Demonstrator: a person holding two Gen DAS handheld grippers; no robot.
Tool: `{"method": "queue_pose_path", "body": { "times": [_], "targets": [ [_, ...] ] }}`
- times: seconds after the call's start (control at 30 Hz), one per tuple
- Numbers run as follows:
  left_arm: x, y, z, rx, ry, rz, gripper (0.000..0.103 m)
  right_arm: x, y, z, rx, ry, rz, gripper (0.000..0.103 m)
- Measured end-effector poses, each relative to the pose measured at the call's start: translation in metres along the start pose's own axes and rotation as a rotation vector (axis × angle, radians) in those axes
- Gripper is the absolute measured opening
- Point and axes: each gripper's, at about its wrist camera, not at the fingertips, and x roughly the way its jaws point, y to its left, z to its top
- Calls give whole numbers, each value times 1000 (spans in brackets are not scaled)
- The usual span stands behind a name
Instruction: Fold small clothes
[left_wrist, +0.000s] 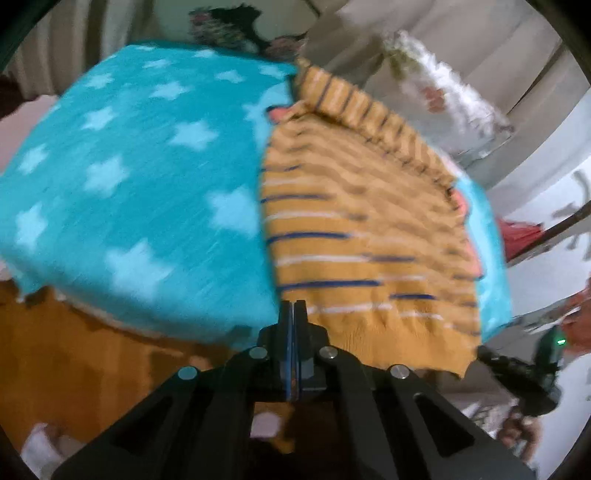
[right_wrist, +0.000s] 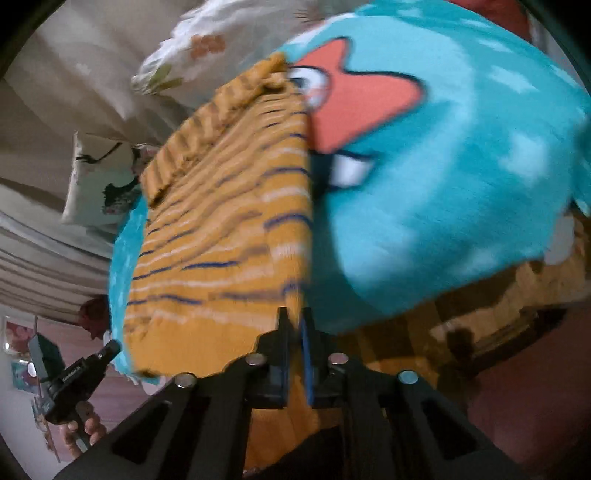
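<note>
A mustard knit sweater (left_wrist: 354, 236) with blue and white stripes lies on a turquoise star-patterned blanket (left_wrist: 140, 177). In the left wrist view my left gripper (left_wrist: 294, 306) is shut on the sweater's near hem corner. The right gripper (left_wrist: 482, 350) meets the hem's other corner at the lower right. In the right wrist view the sweater (right_wrist: 221, 236) runs away from my right gripper (right_wrist: 293, 314), which is shut with the hem fabric pinched between its pads. The left gripper (right_wrist: 112, 347) holds the far corner at the lower left. Both pictures are blurred by motion.
The blanket (right_wrist: 443, 192) carries an orange cartoon fish face. White floral pillows (left_wrist: 443, 107) and a beige backrest lie beyond the sweater. A brown wooden floor (left_wrist: 74, 350) shows below the blanket's edge. A person's hand (right_wrist: 83, 424) grips the left tool.
</note>
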Motion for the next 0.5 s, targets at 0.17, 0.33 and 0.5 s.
{"method": "queue_pose_path", "body": {
  "times": [0.17,0.33,0.5],
  "targets": [
    [6,17,-35,-70,52,66,1,1,-38,-17,40,65,-30,7],
    [-33,8,-50,-79,-100,116,52,-8,-35,-17,-14,35,-48,12],
    [-78,-12,-49,-39,-336,167,79,-24,-24,-16,-118,-38,-84,39]
  ]
}}
